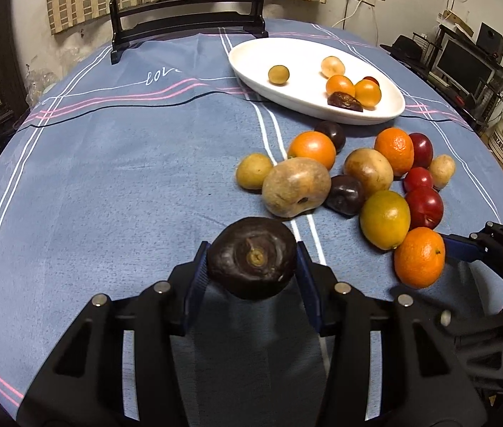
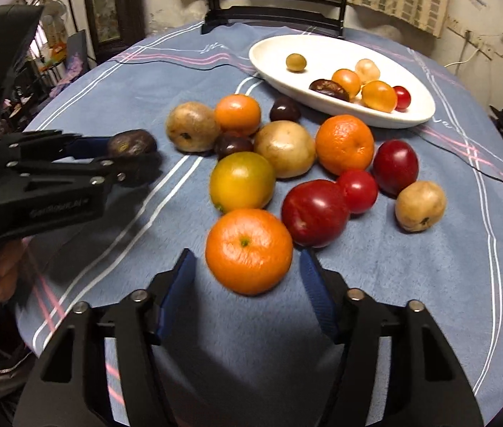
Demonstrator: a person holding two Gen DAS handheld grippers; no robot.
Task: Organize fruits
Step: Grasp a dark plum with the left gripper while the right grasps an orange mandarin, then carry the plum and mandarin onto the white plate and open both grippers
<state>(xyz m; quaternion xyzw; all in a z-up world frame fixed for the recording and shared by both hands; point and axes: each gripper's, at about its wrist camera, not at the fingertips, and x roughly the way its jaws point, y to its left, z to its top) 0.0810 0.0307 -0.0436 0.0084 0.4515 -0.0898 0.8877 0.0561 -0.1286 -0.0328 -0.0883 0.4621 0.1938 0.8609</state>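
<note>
Here, in the left wrist view, the left gripper (image 1: 251,267) is clamped on a dark, wrinkled fruit (image 1: 251,262), both blue pads pressed to its sides, held above the tablecloth (image 1: 109,178) well short of the white dish (image 1: 251,60). The dish already holds several small fruits; the loose pile (image 1: 354,178) lies just on the near side of it. An orange (image 1: 419,257) sits at the pile's near edge, with the right gripper's blue pad just beside it.

In the right wrist view, the right gripper (image 2: 248,277) stands narrowed around that orange (image 2: 249,251), yet a gap shows at each pad, so it is not gripped. The orange lies nearer than the dish (image 2: 422,106), touching a red fruit (image 2: 314,212).

The risk, I judge: closing off-centre could squirt the round orange sideways and set its neighbours rolling; the wrinkled fruit could slip from the pads in transit.
</note>
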